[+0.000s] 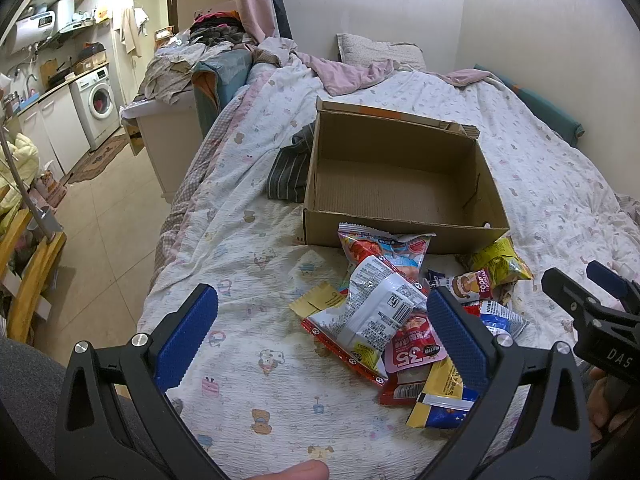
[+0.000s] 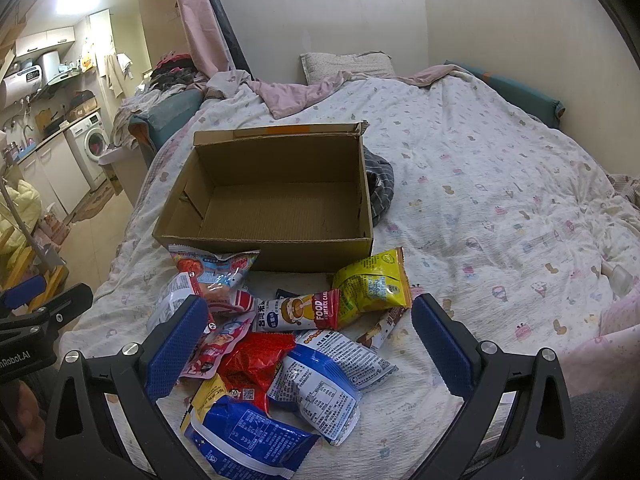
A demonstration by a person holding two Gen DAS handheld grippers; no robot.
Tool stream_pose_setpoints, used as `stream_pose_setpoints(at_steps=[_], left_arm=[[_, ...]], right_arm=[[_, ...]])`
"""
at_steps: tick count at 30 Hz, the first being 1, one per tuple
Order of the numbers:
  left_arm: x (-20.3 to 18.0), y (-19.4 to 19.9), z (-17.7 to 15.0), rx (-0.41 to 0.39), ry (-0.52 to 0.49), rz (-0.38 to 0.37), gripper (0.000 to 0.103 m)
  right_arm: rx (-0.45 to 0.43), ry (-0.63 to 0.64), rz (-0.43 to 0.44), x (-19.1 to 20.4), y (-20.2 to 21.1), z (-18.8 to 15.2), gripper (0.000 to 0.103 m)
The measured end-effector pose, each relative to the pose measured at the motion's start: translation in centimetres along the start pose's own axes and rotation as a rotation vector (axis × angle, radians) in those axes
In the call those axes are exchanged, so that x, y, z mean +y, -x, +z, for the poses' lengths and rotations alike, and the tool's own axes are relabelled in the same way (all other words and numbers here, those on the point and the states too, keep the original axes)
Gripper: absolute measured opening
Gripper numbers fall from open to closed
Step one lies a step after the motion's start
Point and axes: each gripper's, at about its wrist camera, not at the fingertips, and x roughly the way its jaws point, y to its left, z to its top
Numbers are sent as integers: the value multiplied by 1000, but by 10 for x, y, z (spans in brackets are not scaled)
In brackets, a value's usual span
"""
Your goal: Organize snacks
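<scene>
I am holding both grippers spread and empty above the snack pile on the bed: the left gripper is hanging over the pile's left edge, the right gripper is straddling its middle. The box is standing open just behind the pile, nothing showing on its floor, with a red-and-blue packet leaning against its front wall. No packet is yet between either pair of pads. To start well, I judge that I should be taking one loose top packet at a time, such as the white packet or the yellow bag, pinching it by a flat sealed edge, since the glossy film will probably slip and the puffed middles may burst or crumple under a hard squeeze. Lifting clear of the front wall before lowering into the box should keep it from sliding on the soft quilt. How many packets lie buried I cannot tell; the blue packet is partly cut off by my right gripper's frame, and most print is too small to read.
</scene>
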Motion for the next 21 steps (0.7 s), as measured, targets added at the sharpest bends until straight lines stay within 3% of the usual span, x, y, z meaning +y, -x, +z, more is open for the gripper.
stream_pose_setpoints(at_steps=[21], left_arm=[[0,0,0,-1,2,-1,103]], right_arm=[[2,23,-2,5,-2,-1,103]])
